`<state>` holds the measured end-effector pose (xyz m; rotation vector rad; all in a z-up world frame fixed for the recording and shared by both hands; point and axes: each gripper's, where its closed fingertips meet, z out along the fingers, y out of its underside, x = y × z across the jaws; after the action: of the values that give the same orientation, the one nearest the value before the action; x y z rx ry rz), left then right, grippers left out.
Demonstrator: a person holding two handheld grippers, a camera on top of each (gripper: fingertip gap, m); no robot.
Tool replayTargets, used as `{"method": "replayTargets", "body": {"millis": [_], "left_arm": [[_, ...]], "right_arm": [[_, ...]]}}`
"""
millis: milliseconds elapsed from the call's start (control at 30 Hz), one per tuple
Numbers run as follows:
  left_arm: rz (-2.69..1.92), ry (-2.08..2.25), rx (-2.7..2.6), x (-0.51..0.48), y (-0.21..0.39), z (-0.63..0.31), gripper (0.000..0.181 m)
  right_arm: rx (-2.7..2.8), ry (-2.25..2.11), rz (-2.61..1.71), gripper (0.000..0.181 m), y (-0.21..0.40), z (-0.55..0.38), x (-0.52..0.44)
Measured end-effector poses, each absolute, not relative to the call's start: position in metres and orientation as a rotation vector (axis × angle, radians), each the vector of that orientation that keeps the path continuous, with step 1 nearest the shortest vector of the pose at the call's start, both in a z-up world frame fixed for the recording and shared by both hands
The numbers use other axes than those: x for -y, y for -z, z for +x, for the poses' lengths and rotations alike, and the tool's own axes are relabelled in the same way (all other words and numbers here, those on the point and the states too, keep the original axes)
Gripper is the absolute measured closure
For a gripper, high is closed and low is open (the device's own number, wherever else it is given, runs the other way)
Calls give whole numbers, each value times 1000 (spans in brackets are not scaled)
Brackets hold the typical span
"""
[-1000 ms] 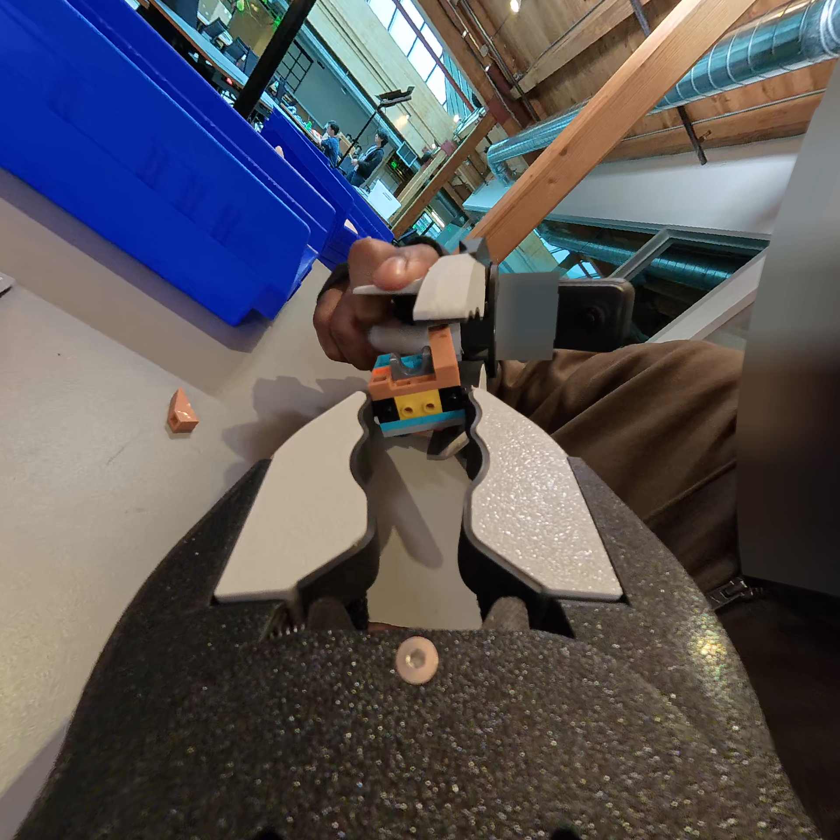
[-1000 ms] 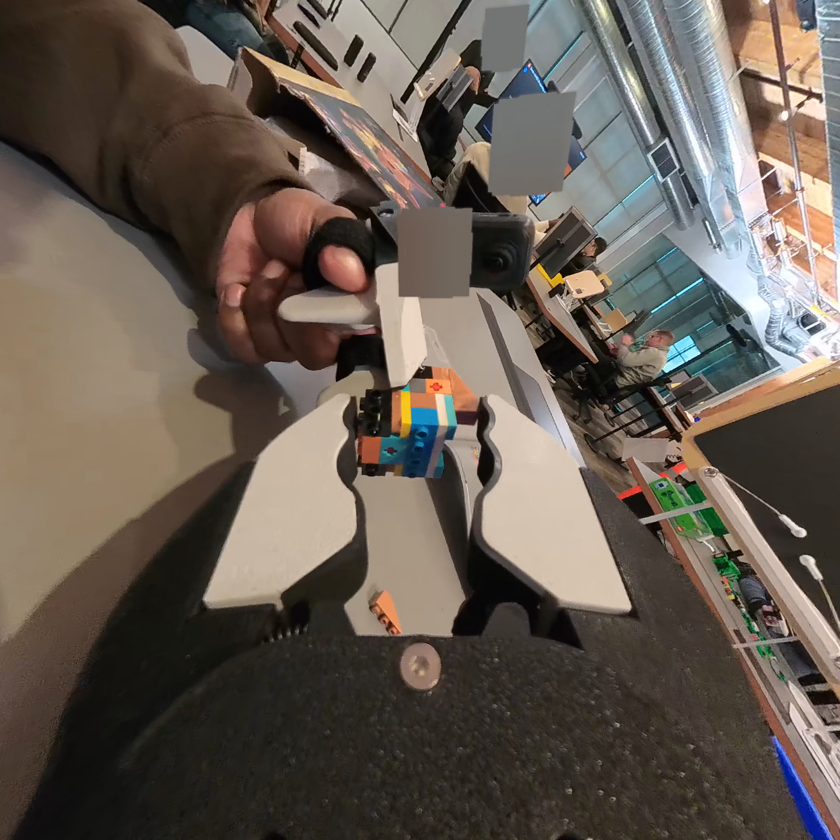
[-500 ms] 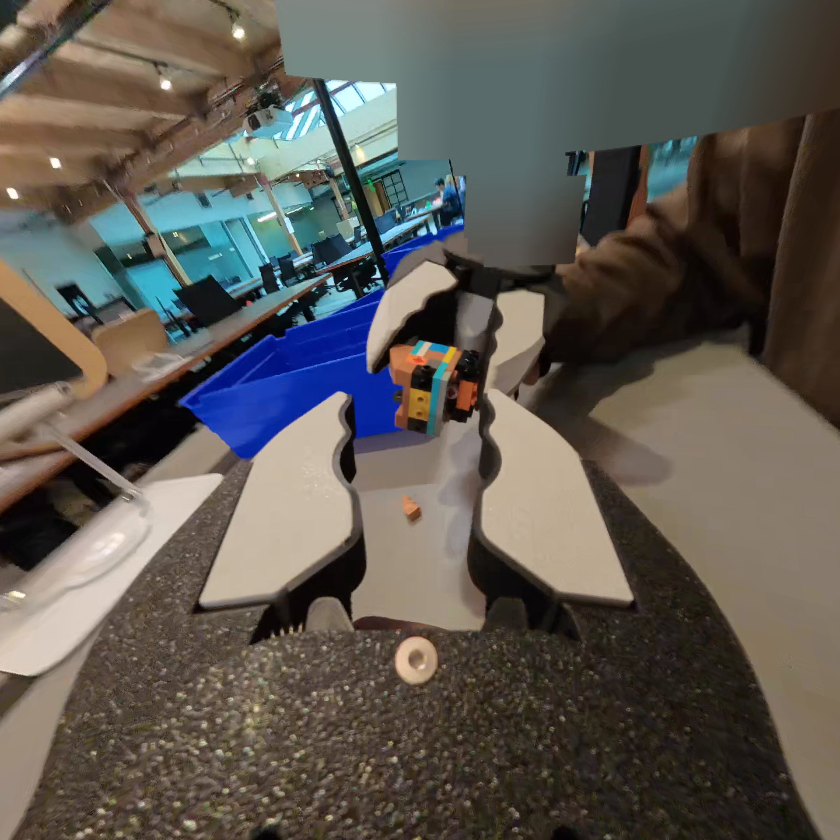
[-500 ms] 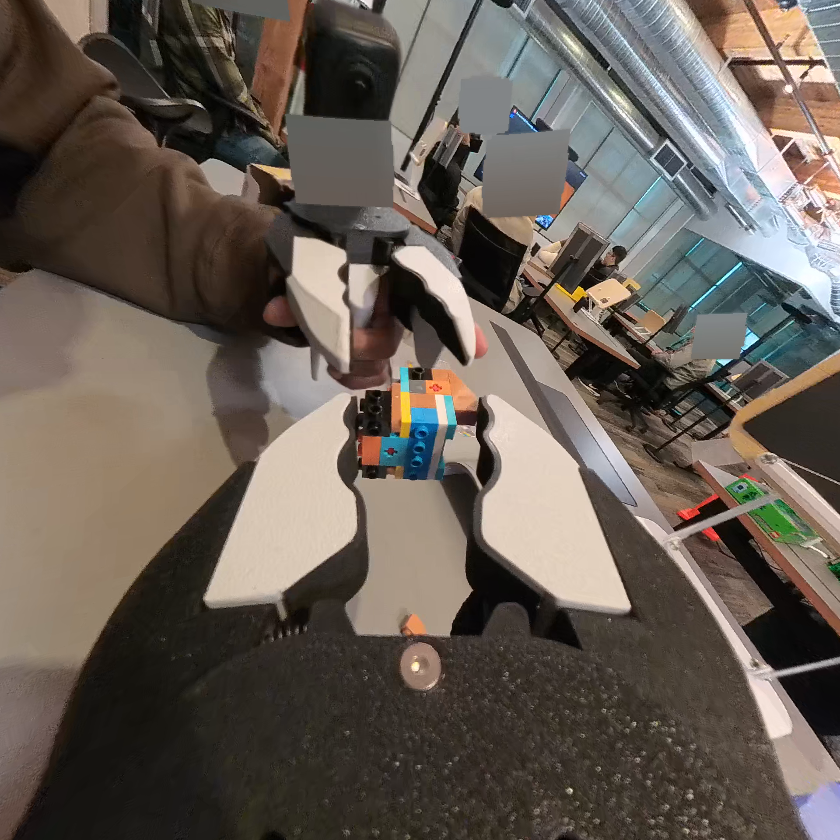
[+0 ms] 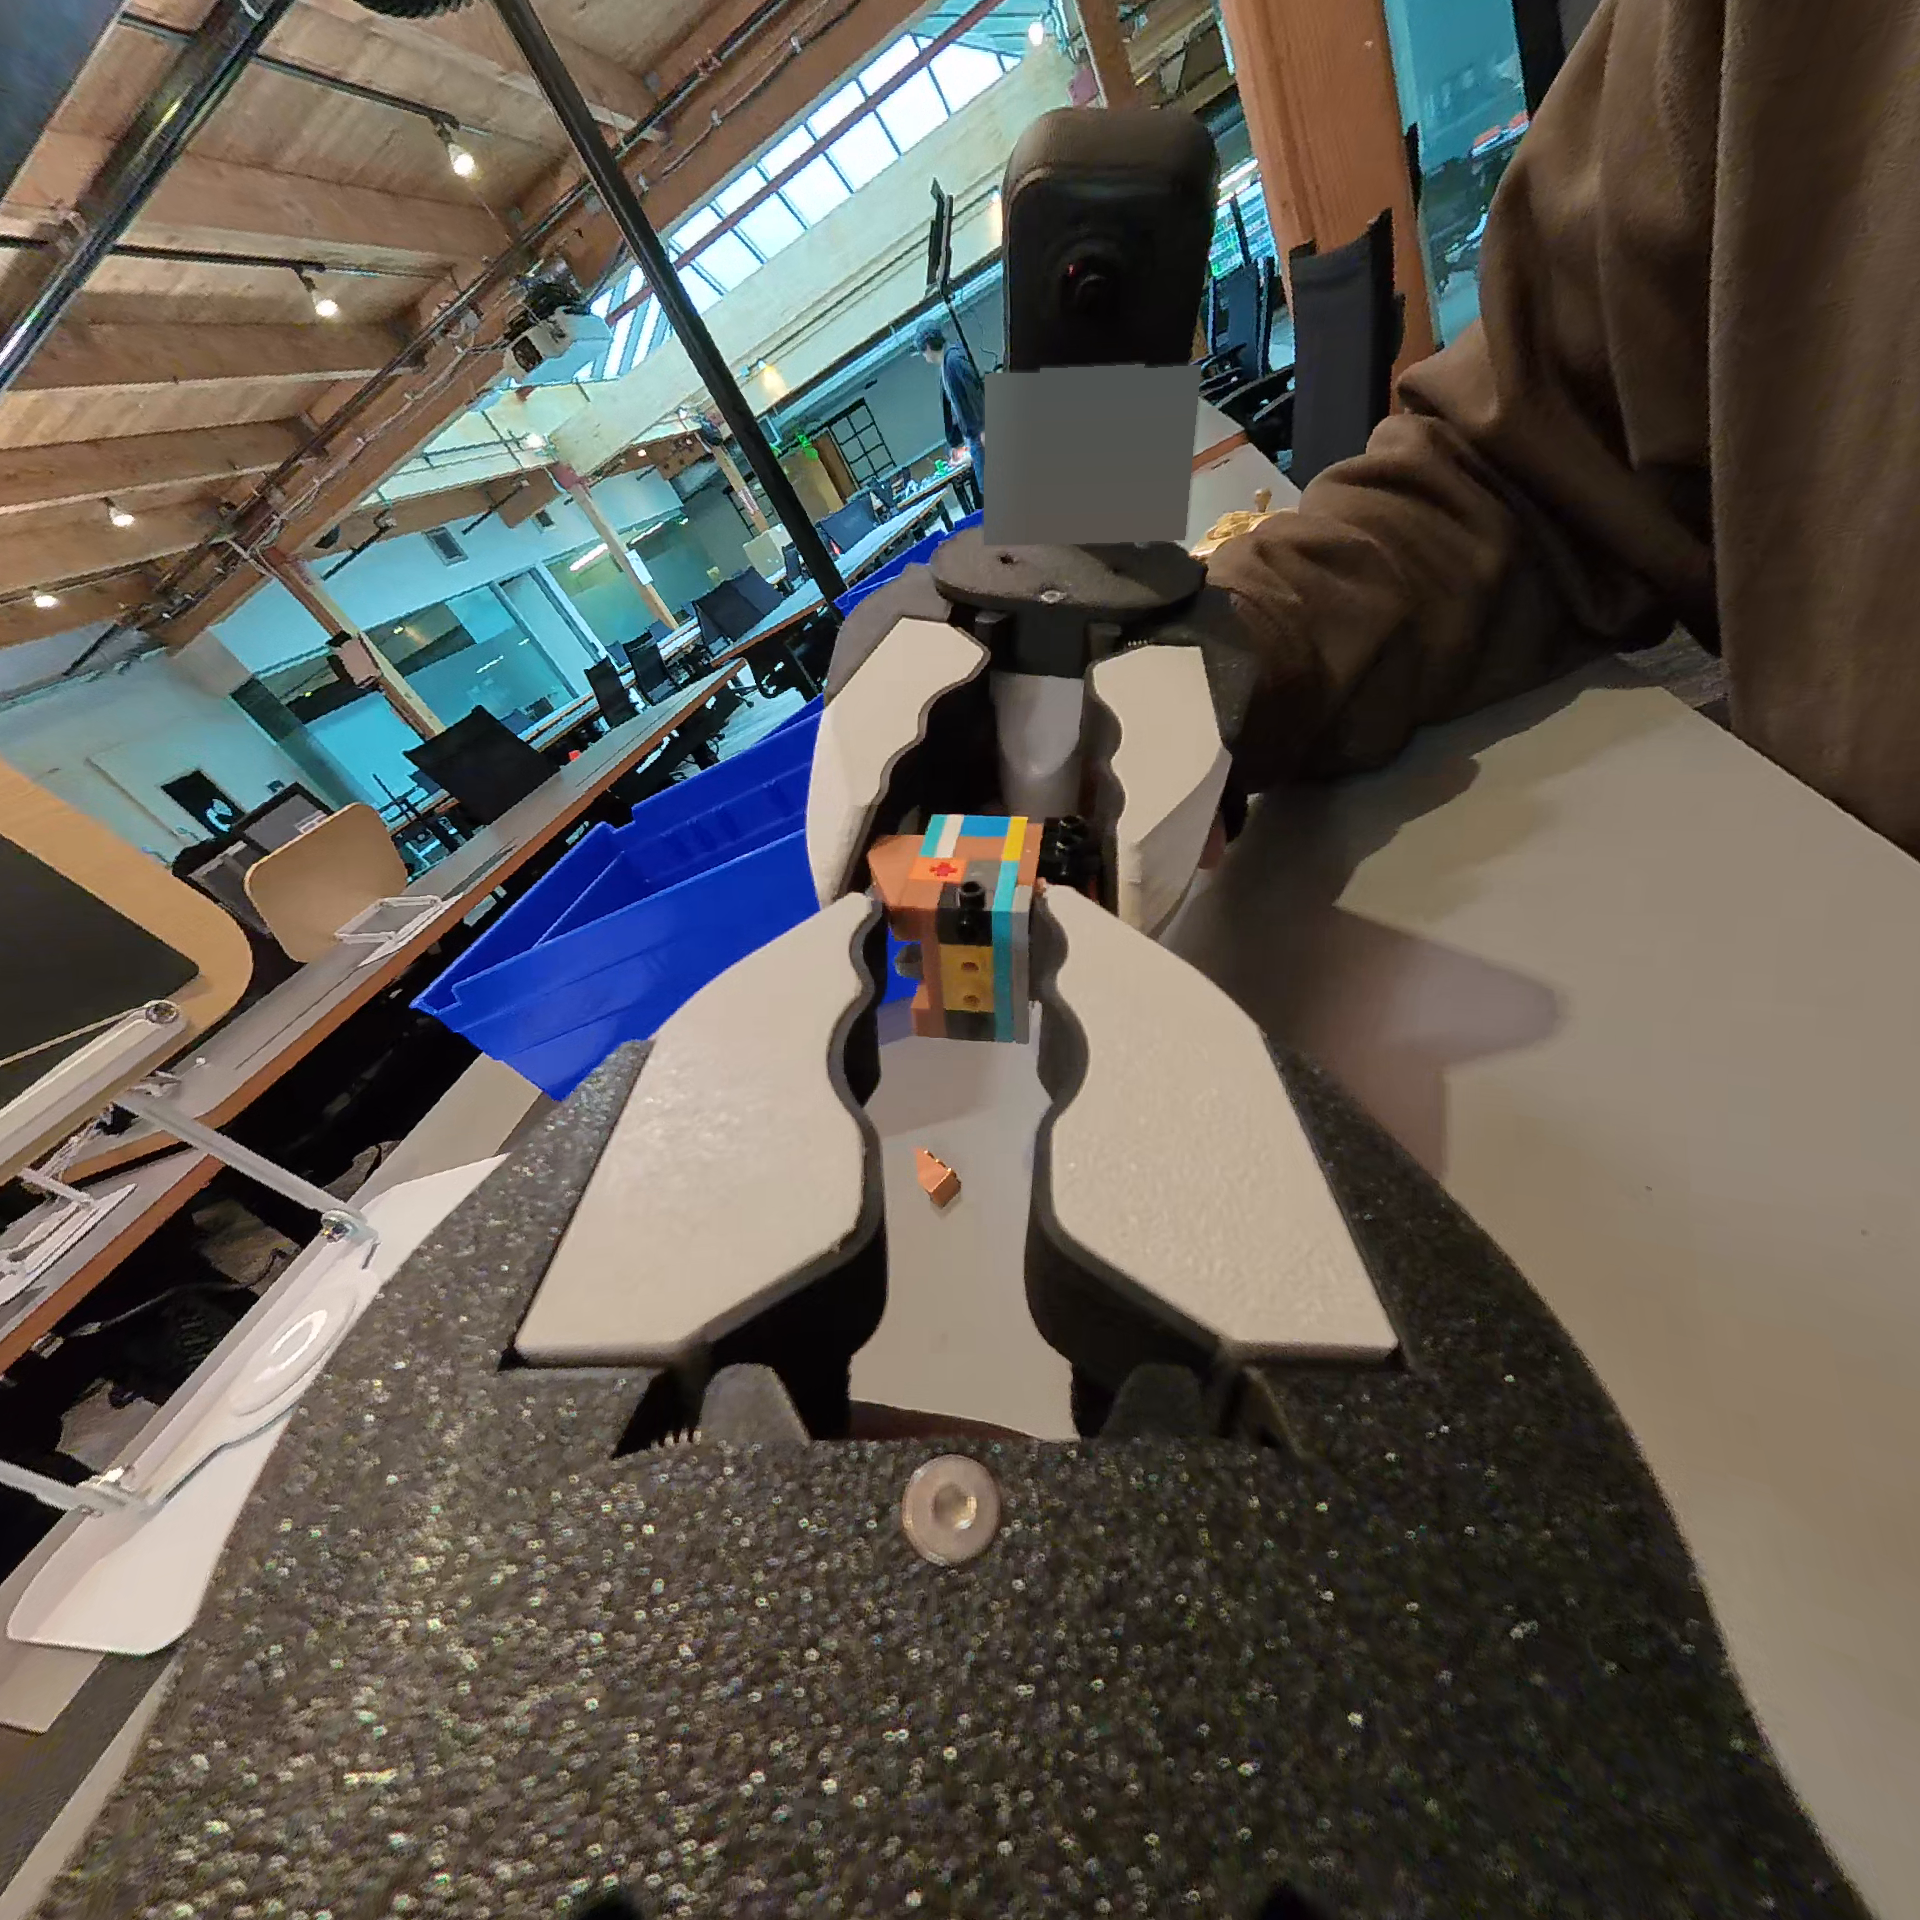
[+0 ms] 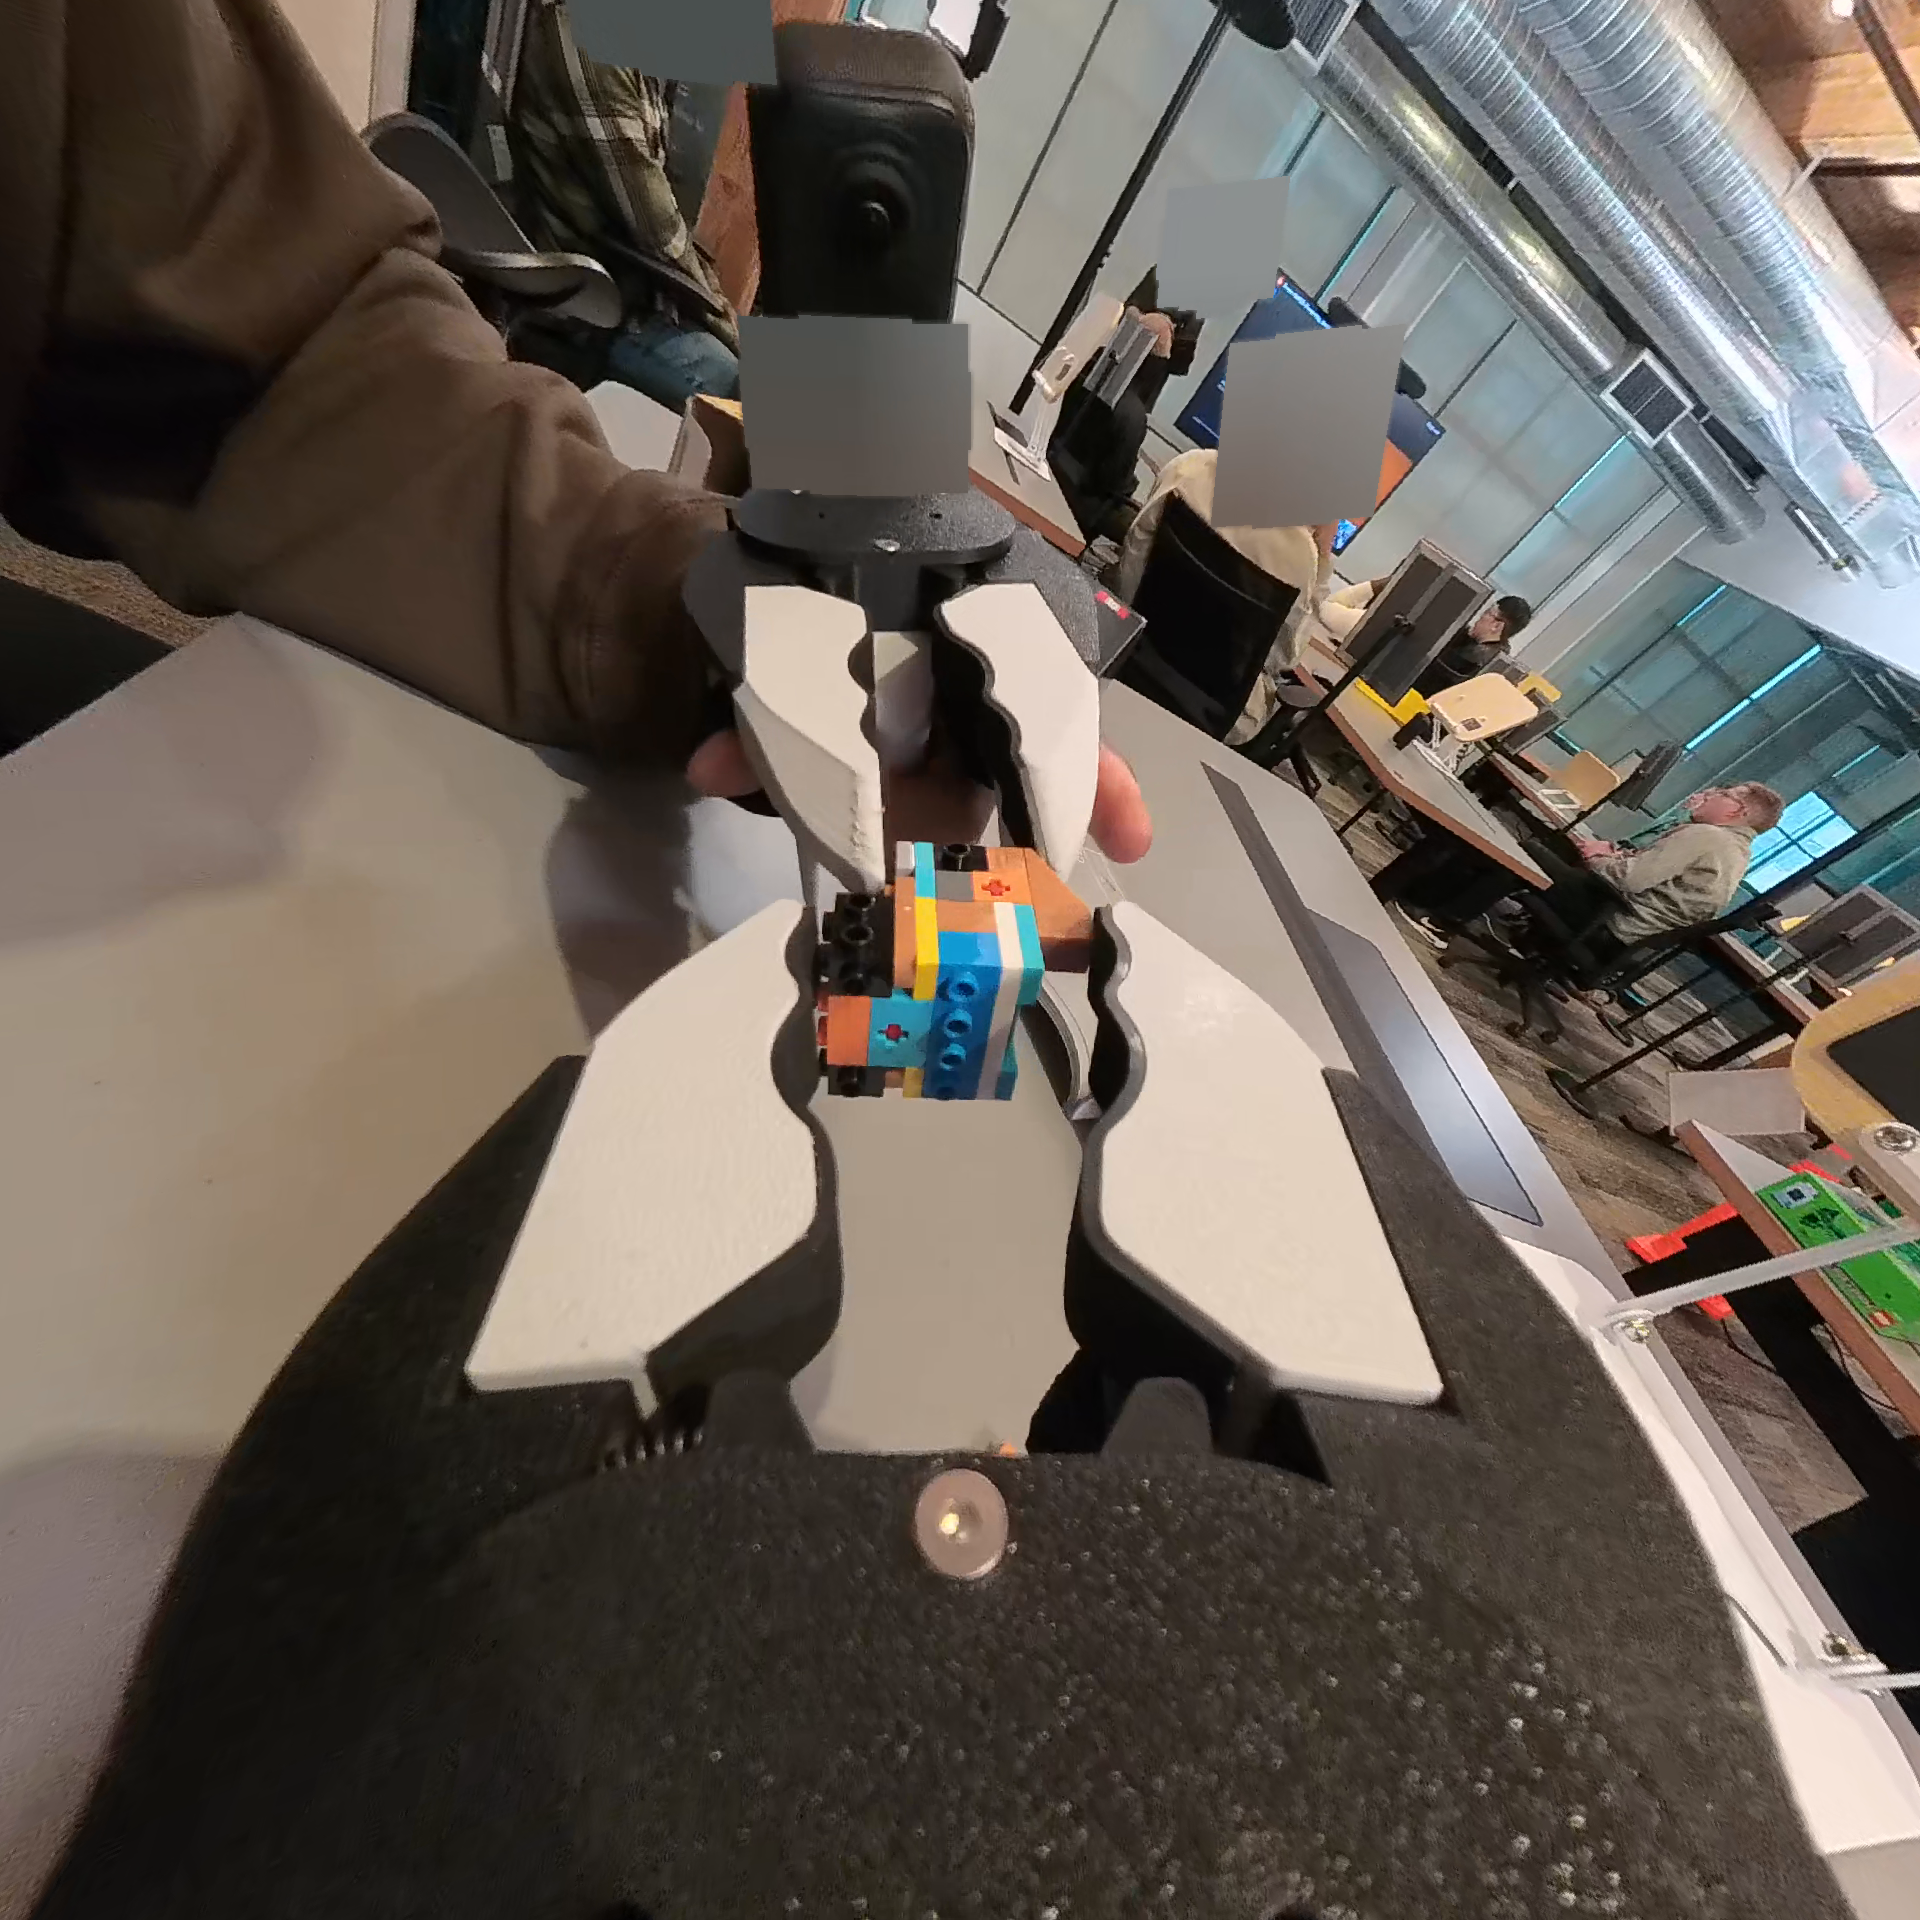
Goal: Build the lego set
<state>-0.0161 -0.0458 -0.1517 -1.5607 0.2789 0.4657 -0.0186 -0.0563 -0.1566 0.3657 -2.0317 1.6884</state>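
Clamping the blocky, studded lego build (image 6: 940, 982) between wavy-edged matte grey fingers (image 6: 665, 1122) of the right gripper (image 6: 951, 971), above the smooth grey table (image 6: 260, 883). Facing it nose to nose, left gripper (image 5: 961, 951) fingertips seemingly brushing the build, grip unclear. Lying loose below: small orange sloped piece (image 5: 938, 1176). Standing beyond: glossy blue bins (image 5: 644, 935).

Behind you: open-plan office w/ exposed wood ceiling beams (image 5: 156, 343), spot lights and skylights (image 5: 831, 177). Silver duct pipes (image 6: 1621, 197) run overhead on your right side. Long desks (image 5: 582, 748) w/ black chairs, glass partition walls lit teal, carpeted floor (image 6: 1475, 997). Blue bins (image 5: 623, 935) sit at your grey table's (image 5: 1662, 987) far edge.
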Motion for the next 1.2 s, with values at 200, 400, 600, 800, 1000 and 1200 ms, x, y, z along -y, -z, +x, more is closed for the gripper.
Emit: {"method": "replayTargets", "body": {"millis": [200,400,600,800,1000,1200], "left_arm": [[-1556,-461,-275,45,152,-15,155],[-1555,-467,-275,46,151,-15,156],[-1542,-478,-281,46,150,-13,156],[-1541,-494,-297,47,149,-12,156],[-1550,-508,-294,46,150,-13,156],[-1533,-520,-292,45,149,-14,154]], "right_arm": [[2032,-1708,368,132,156,-17,57],[2040,-1705,367,132,157,-17,58],[2034,-1718,369,132,156,-15,58],[2033,-1719,376,132,156,-14,59],[2036,-1707,371,132,157,-16,58],[2037,-1705,367,132,156,-17,58]]}}
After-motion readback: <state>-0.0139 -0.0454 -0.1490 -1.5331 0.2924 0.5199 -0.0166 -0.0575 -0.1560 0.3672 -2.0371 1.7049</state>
